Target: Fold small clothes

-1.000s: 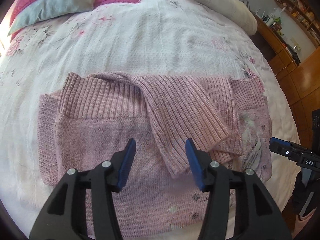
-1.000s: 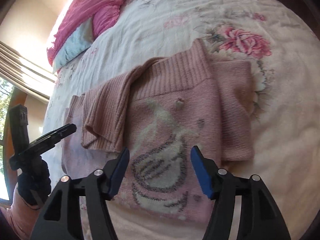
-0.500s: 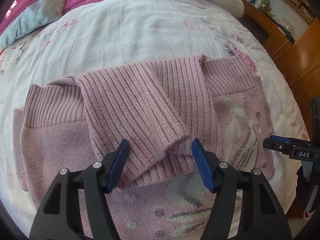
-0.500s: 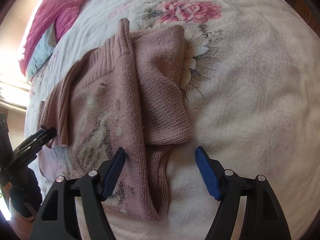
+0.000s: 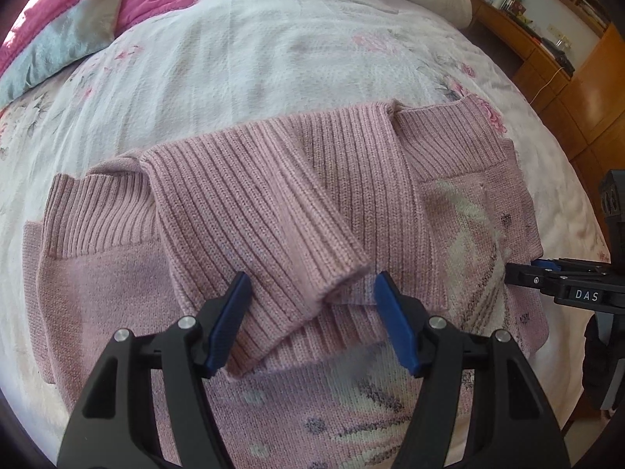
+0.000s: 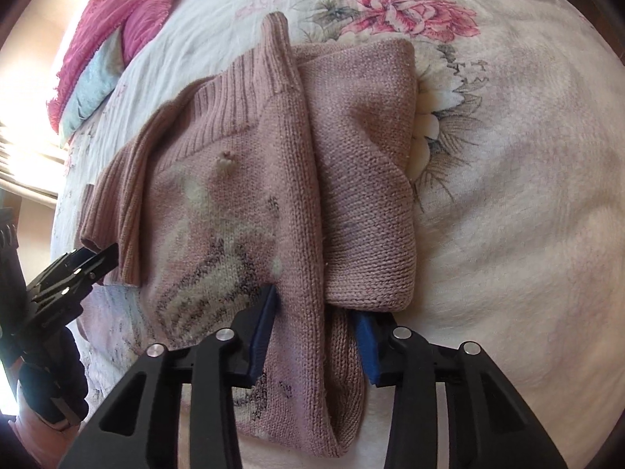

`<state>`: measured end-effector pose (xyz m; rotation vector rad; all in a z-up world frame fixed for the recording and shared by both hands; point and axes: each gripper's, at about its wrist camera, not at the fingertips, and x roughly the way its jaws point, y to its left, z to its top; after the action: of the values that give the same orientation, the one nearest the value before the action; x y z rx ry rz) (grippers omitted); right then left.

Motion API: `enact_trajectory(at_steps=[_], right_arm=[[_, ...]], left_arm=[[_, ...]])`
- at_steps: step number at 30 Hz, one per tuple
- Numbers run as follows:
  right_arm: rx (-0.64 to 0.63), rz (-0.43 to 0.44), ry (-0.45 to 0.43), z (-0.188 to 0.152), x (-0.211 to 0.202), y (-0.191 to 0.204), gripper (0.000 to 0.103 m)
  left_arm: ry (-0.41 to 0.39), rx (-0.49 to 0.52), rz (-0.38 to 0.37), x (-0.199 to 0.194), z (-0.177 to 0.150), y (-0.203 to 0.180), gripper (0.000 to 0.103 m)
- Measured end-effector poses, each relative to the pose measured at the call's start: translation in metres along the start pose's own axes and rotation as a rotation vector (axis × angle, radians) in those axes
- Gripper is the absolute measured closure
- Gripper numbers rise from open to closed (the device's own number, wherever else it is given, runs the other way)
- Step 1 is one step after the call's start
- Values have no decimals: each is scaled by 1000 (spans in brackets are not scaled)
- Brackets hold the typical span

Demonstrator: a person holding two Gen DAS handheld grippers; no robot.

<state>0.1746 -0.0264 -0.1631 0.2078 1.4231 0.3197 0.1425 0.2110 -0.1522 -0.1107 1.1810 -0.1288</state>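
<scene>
1. Sweater [image 5: 297, 234]: pink knit, lying flat on the bed [image 5: 242, 58], partly folded; ribbed sleeves crossed over the body, a pale grey-and-cream motif showing on the front.
2. Bed: white quilted cover with printed roses, soft and slightly rumpled; pink and grey-blue pillows [image 5: 70, 19] at its far end.
3. Right gripper [image 6: 314, 332]: jaws set narrowly about the sweater's folded side edge, blue pads at either face; a full clamp cannot be confirmed.
4. Left gripper [image 5: 312, 312]: jaws spread wide, empty, poised just over the ribbed cuff [image 5: 332, 285].
5. Step judged: the next fold. Both layers of the edge should be caught together, and the cuff pinned or lifted in step, so the loose knit is not stretched or skewed.
</scene>
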Motion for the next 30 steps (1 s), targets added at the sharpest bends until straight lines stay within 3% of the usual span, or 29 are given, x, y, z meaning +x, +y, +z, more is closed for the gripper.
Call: enact_trajectory(at_steps=[2, 7, 11, 16, 21, 26, 28, 30], right_arm=[[-8, 11, -6, -1, -3, 6, 83], [-100, -30, -30, -1, -7, 32, 84], [13, 13, 15, 3, 5, 9, 76], [64, 53, 27, 1, 8, 0, 71], [131, 155, 35, 3, 16, -14, 80], [188, 275, -9, -4, -6, -26, 87], [168, 224, 6, -4, -9, -21, 85], [141, 135, 29, -3, -6, -17, 73]], left_arm=[[-1, 0, -3, 0, 0, 0, 38], [-5, 8, -9, 3, 0, 1, 35], [-5, 9, -19, 3, 0, 3, 35], [-5, 10, -26, 4, 0, 3, 35], [-9, 3, -35, 5, -1, 4, 32], [-7, 0, -59, 3, 0, 7, 31], [-3, -19, -80, 2, -1, 11, 31], [-1, -31, -95, 1, -1, 14, 31]])
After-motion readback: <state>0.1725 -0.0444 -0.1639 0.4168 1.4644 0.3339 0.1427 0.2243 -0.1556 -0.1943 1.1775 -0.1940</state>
